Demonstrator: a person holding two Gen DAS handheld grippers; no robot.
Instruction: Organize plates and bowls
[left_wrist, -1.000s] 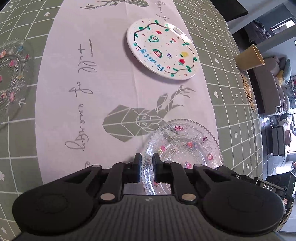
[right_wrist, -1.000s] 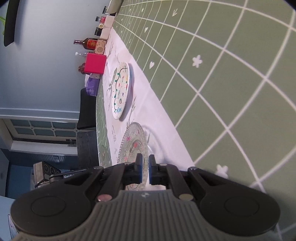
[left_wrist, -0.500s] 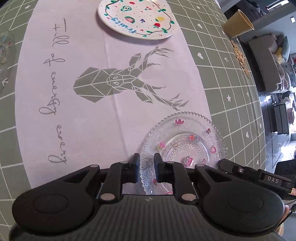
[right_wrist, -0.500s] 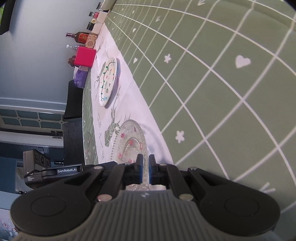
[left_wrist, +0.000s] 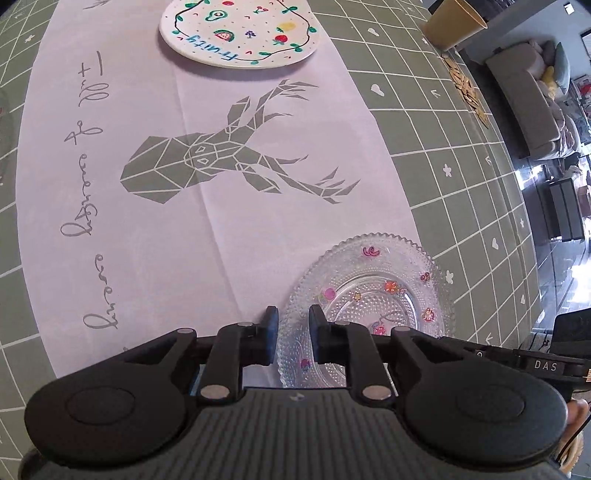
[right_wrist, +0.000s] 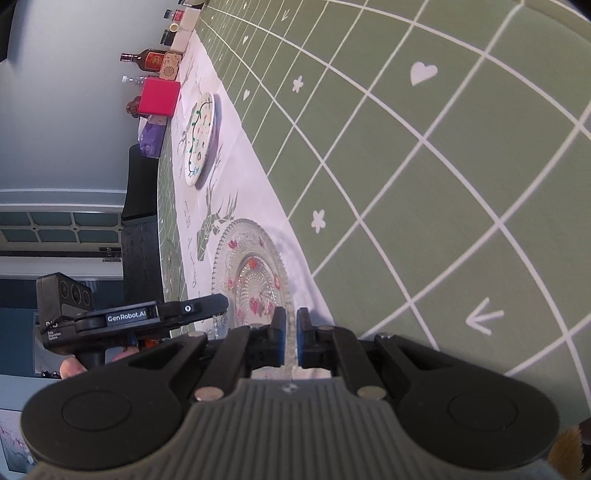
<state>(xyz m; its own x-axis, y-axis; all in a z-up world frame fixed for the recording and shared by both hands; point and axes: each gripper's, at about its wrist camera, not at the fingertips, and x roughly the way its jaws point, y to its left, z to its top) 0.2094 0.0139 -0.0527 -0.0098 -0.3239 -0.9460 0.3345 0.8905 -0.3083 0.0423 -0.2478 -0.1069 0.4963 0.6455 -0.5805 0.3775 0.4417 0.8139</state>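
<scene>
A clear glass plate (left_wrist: 369, 288) with small coloured fruit prints lies on the pale table runner (left_wrist: 184, 221). My left gripper (left_wrist: 293, 321) straddles its near rim, its jaws a little apart and not pressing on the glass. From the other side, my right gripper (right_wrist: 291, 321) is shut on the rim of the same glass plate (right_wrist: 255, 273). Farther up the runner, beyond a deer print, sits a white plate (left_wrist: 240, 33) painted with fruit, which the right wrist view shows edge-on (right_wrist: 199, 140).
A green checked tablecloth (right_wrist: 443, 184) covers the table around the runner. A tan paper cup (left_wrist: 454, 22) stands near the far right edge. A pink box (right_wrist: 159, 98), a purple pack and bottles (right_wrist: 147, 59) line the table's far end by the wall.
Both grippers and the glass plate have shifted along the runner away from the white plate, so the deer print now lies between them. The left jaws have widened slightly.
</scene>
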